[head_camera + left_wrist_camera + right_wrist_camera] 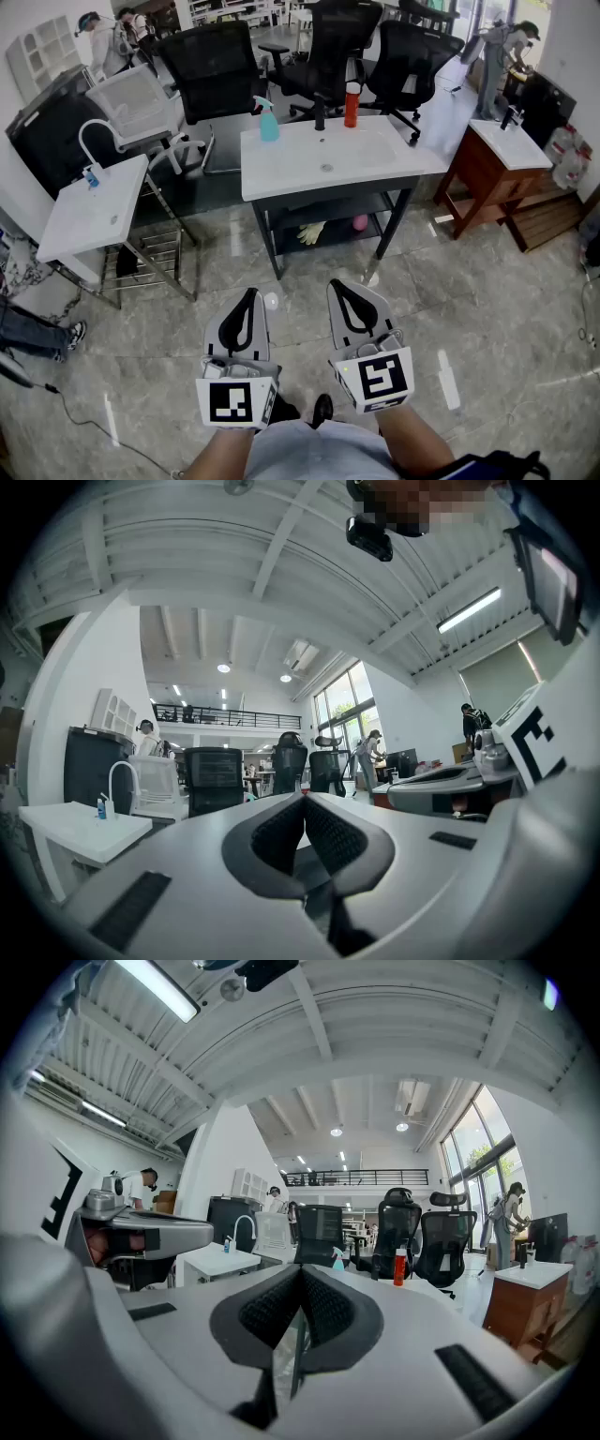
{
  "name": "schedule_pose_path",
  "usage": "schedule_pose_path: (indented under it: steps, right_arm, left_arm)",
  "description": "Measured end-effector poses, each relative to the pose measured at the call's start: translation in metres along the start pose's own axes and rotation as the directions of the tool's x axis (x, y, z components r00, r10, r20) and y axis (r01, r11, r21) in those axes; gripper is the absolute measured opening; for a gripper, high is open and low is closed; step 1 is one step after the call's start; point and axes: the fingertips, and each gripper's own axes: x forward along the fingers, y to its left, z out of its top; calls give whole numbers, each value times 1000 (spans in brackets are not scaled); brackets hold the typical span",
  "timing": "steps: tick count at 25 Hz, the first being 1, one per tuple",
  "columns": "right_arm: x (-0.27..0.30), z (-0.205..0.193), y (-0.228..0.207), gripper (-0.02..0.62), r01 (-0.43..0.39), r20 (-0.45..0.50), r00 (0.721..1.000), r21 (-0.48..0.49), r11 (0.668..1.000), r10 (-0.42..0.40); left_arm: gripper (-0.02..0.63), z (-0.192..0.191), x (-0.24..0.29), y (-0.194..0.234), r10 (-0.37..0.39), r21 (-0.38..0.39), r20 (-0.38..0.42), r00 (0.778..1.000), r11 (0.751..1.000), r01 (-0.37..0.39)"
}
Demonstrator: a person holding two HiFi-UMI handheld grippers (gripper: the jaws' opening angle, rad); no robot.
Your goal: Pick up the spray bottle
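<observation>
The person's forearms (223, 456) are cut off at the lower edge. Held level side by side, the left gripper (249, 298) and right gripper (339, 289), grey shells with black ribbed pads, have jaws pressed together on nothing. Upper centre, the translucent teal spray bottle (268, 123) stands at the back left of the white table (309, 167), well apart from both grippers. A red bottle (352, 105) stands further right.

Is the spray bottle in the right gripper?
No, the spray bottle stands on the sink counter, far from the shut, empty right gripper.
</observation>
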Motion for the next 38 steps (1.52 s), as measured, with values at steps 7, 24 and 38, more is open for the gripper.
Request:
schedule_pose_path:
  steps: [7, 24, 38]
  right_arm:
    - [-5, 1, -7, 13, -3, 15, 1000, 10, 1000, 3]
    - [15, -13, 2, 21, -64, -8, 998, 43, 997, 64]
    - [164, -23, -18, 23, -62, -79, 995, 31, 998, 65]
  left_arm:
    - [18, 0, 2, -7, 0, 5, -4, 1000, 1000, 0]
    - [18, -14, 4, 11, 61, 6, -42, 997, 998, -61]
    - [18, -50, 118, 102, 49, -41, -77, 996, 998, -52]
